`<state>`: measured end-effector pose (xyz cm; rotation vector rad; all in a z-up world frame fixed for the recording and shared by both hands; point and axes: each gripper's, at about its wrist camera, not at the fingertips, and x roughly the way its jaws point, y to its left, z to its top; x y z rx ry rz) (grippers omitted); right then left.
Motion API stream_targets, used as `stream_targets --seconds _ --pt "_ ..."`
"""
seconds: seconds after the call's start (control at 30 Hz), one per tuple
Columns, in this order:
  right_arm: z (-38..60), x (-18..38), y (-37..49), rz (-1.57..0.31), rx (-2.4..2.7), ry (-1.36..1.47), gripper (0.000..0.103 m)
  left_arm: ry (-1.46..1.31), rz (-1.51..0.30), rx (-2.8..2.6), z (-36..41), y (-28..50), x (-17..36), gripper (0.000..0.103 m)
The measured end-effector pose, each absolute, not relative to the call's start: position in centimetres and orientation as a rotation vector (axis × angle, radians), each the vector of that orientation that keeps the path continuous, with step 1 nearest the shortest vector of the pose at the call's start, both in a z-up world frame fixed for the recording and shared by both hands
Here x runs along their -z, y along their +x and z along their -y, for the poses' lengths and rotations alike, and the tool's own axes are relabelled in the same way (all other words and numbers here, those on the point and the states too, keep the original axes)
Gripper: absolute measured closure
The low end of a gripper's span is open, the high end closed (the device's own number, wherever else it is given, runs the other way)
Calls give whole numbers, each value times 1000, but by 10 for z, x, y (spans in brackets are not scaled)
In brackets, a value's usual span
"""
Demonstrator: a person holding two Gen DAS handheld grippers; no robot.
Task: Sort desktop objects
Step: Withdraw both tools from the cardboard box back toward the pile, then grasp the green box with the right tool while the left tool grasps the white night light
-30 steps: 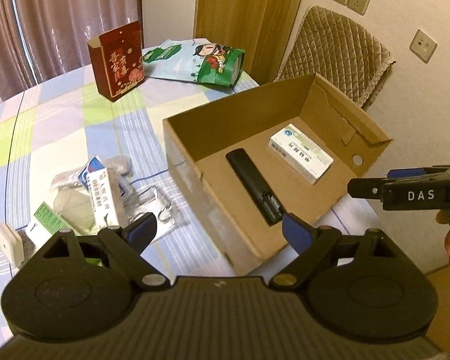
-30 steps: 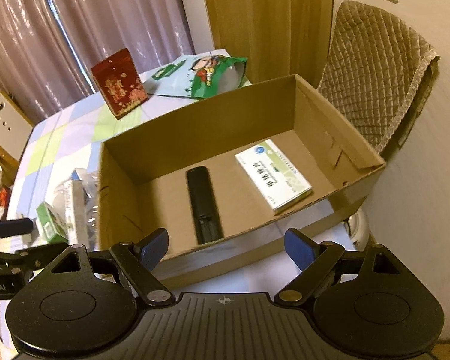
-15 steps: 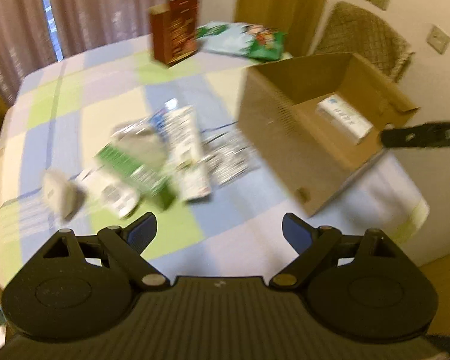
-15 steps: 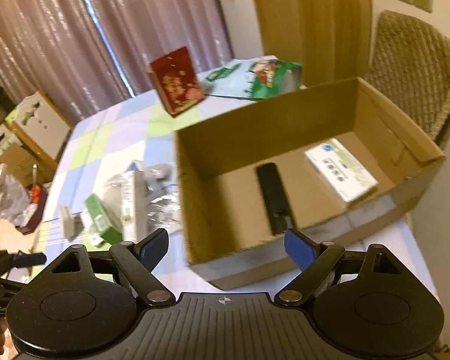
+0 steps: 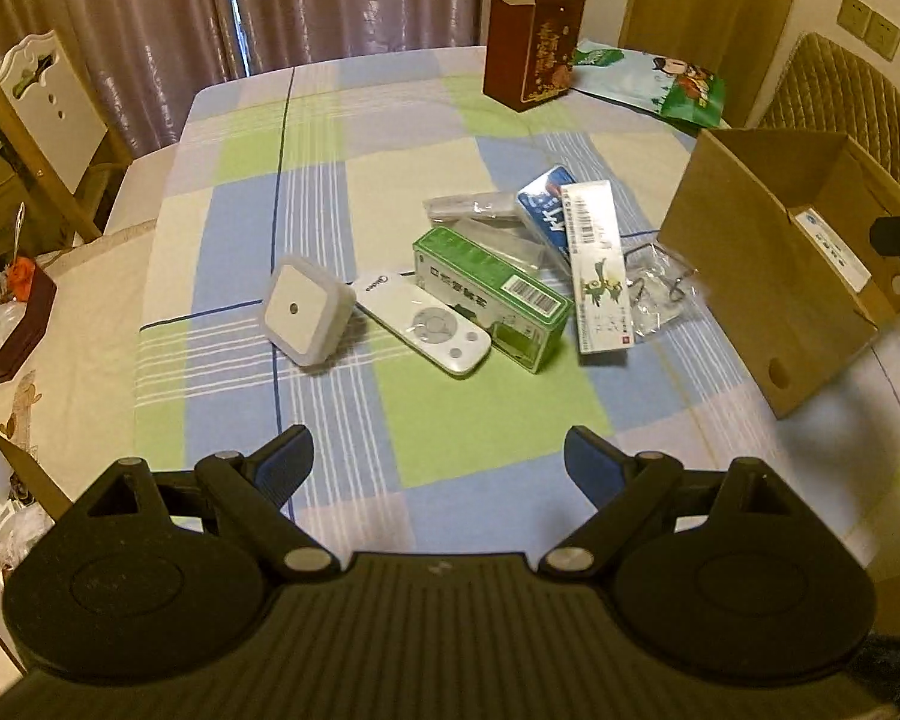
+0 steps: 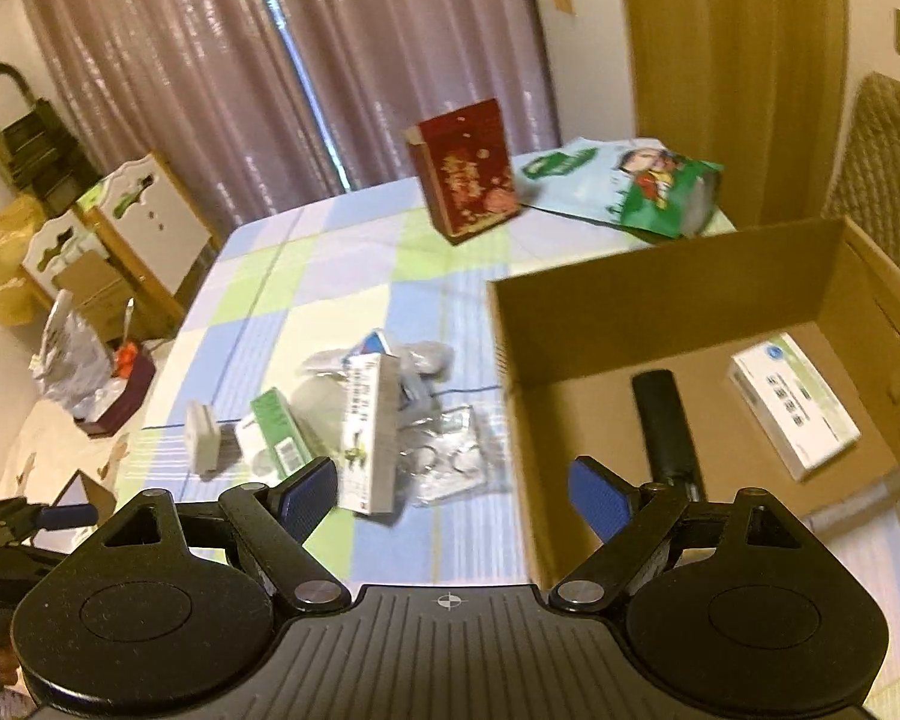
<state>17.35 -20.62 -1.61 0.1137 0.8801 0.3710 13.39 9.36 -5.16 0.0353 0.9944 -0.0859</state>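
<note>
A pile of small items lies mid-table: a white square night light (image 5: pixel 307 313), a white remote (image 5: pixel 423 321), a green box (image 5: pixel 491 295), a tall white carton (image 5: pixel 597 264), a blue packet (image 5: pixel 541 205) and clear plastic bags (image 5: pixel 660 291). My left gripper (image 5: pixel 438 462) hovers open and empty in front of the pile. To the right stands a cardboard box (image 6: pixel 648 300) holding a black remote (image 6: pixel 666 420) and a white medicine box (image 6: pixel 792 405). My right gripper (image 6: pixel 453 489) is open and empty over the cardboard box's near left corner.
A red gift box (image 5: pixel 534 45) and a green snack bag (image 5: pixel 654 84) sit at the table's far side. White chairs (image 6: pixel 144 222) and bags stand to the left, a padded chair (image 5: pixel 840 90) behind the cardboard box. The checked tablecloth (image 5: pixel 354 192) covers the table.
Both grippers swung left, away from the cardboard box toward the pile; the pile now sits centred in the left wrist view. Jaws stayed wide apart throughout.
</note>
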Motion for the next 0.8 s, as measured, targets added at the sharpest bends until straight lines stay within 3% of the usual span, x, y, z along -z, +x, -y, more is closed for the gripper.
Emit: stream_targets --seconds 0.5,0.8 --pt "166 22 189 -875 -511 82 16 50 -997 86 -105 152 55 15" --pt "113 57 211 -938 -657 -42 17 63 -1013 61 -125 168 63 15"
